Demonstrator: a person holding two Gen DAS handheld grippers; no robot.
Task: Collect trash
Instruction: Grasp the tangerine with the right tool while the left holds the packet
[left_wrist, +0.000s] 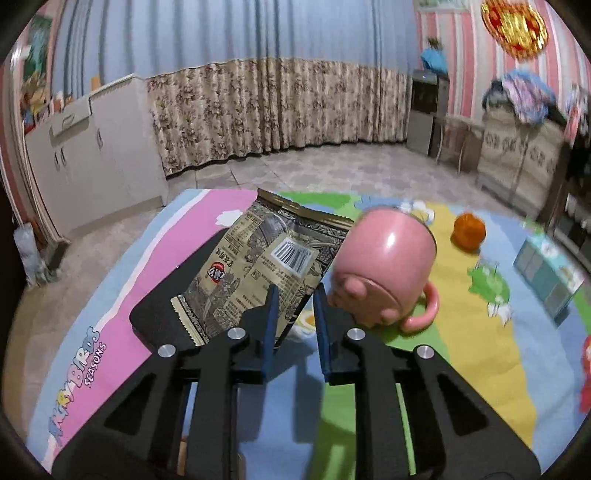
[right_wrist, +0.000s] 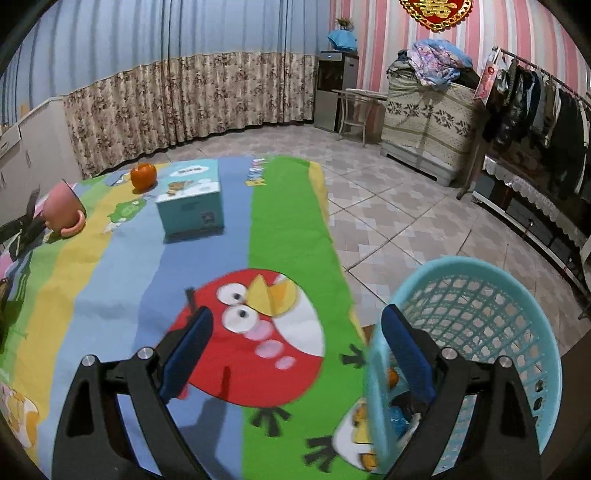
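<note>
A crumpled tan snack wrapper with a barcode lies on a black pad on the cartoon tablecloth. My left gripper is open, its tips at the wrapper's near right corner, close to an overturned pink mug. My right gripper is open and empty, with its right finger inside a light blue plastic basket at the table's right edge. Some bits lie in the basket's bottom.
An orange and a teal tissue box sit on the table; both also show in the right wrist view, the orange and the box. Tiled floor, curtains and cabinets surround the table.
</note>
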